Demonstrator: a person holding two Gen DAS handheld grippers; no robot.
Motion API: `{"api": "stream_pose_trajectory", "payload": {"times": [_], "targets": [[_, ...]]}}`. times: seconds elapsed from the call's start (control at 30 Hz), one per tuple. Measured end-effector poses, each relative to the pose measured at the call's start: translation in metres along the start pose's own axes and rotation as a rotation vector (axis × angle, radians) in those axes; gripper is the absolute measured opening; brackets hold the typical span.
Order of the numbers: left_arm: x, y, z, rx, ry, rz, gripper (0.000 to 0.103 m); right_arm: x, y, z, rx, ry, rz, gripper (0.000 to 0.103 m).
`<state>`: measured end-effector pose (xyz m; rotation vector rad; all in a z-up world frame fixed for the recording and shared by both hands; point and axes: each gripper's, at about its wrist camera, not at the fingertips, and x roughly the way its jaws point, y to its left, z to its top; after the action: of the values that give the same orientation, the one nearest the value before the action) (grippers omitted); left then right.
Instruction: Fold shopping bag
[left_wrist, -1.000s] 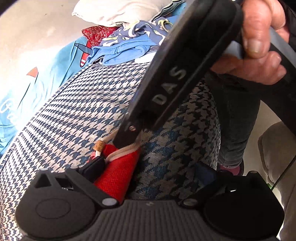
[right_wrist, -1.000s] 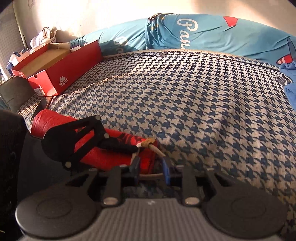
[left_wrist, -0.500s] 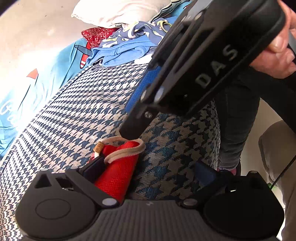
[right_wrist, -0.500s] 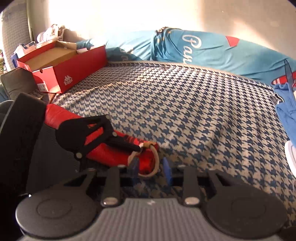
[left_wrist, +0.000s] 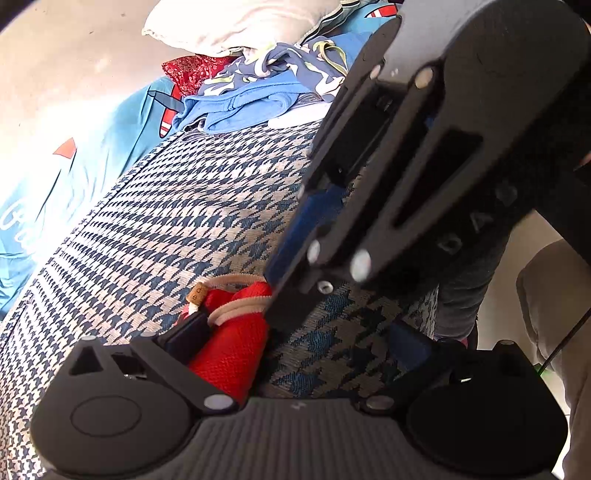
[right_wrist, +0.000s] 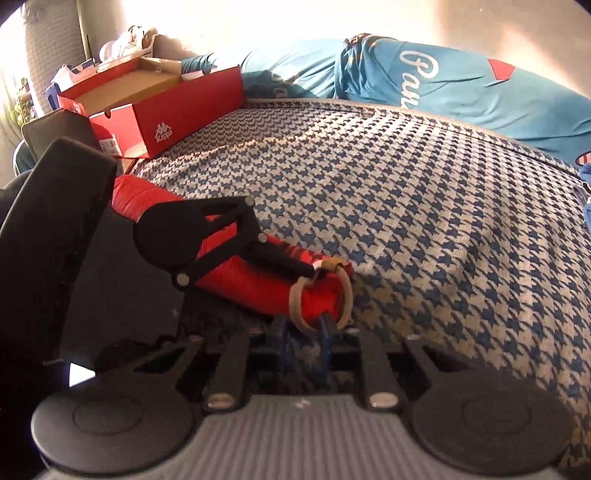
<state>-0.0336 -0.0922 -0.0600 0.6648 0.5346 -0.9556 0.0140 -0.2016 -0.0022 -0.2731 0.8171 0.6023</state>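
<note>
Red shopping bag: rolled into a tight tube of mesh-textured fabric, lying on the houndstooth bedcover close to its near edge. In the left wrist view the roll's end sits directly ahead of the camera.

Beige elastic loop: circles the end of the roll, with a small tan tag where it joins the fabric. Part of the loop hangs off the end toward the right gripper.

Left gripper: fingers wide apart. The left finger presses along the side of the roll; the other finger stands clear over the bedcover.

Right gripper: blue-padded fingers nearly together, with a narrow gap left between them, tips at the hanging part of the elastic loop. Whether the pads actually pinch the loop is hard to say, since the strand crosses the tips at the edge of the view. In the left wrist view this gripper fills the upper right, its tip down at the roll's end.

Other items: red shoebox, open, at the far left edge of the bed; turquoise bedding with white lettering along the far side; a heap of blue clothes and a white pillow beyond.
</note>
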Motion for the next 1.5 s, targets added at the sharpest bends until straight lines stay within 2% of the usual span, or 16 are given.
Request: {"api": "stream_pose_trajectory", "payload": {"times": [0.1, 0.27, 0.37, 0.43, 0.77, 0.93, 1.07, 1.27, 1.5], "targets": [[0.002, 0.009, 0.008, -0.003, 0.000, -0.005, 0.103, 0.001, -0.001, -0.001, 0.002, -0.004, 0.009, 0.018], [0.000, 0.013, 0.010, -0.005, -0.002, -0.006, 0.103, 0.001, -0.009, -0.002, 0.061, 0.009, -0.024, 0.020], [0.010, 0.017, 0.018, -0.005, -0.003, -0.006, 0.103, 0.002, -0.019, -0.003, 0.133, 0.015, 0.013, 0.020], [0.013, 0.018, 0.020, -0.006, -0.003, -0.007, 0.103, 0.000, -0.021, -0.004, 0.141, -0.001, -0.009, 0.020], [0.017, 0.018, 0.026, -0.010, -0.003, -0.007, 0.103, 0.000, -0.013, -0.003, 0.121, -0.004, 0.028, 0.024], [0.019, 0.019, 0.026, -0.008, -0.003, -0.006, 0.103, -0.013, -0.027, 0.002, 0.191, -0.088, -0.033, 0.024], [0.017, 0.020, 0.024, -0.006, -0.004, -0.005, 0.103, 0.001, -0.028, 0.002, 0.173, -0.042, -0.109, 0.024], [0.016, 0.023, 0.021, -0.006, -0.005, -0.005, 0.103, 0.005, -0.030, -0.003, 0.186, 0.011, -0.135, 0.026], [0.017, 0.023, 0.025, -0.016, -0.004, -0.006, 0.103, 0.010, -0.022, -0.006, 0.139, 0.045, -0.131, 0.025]]}}
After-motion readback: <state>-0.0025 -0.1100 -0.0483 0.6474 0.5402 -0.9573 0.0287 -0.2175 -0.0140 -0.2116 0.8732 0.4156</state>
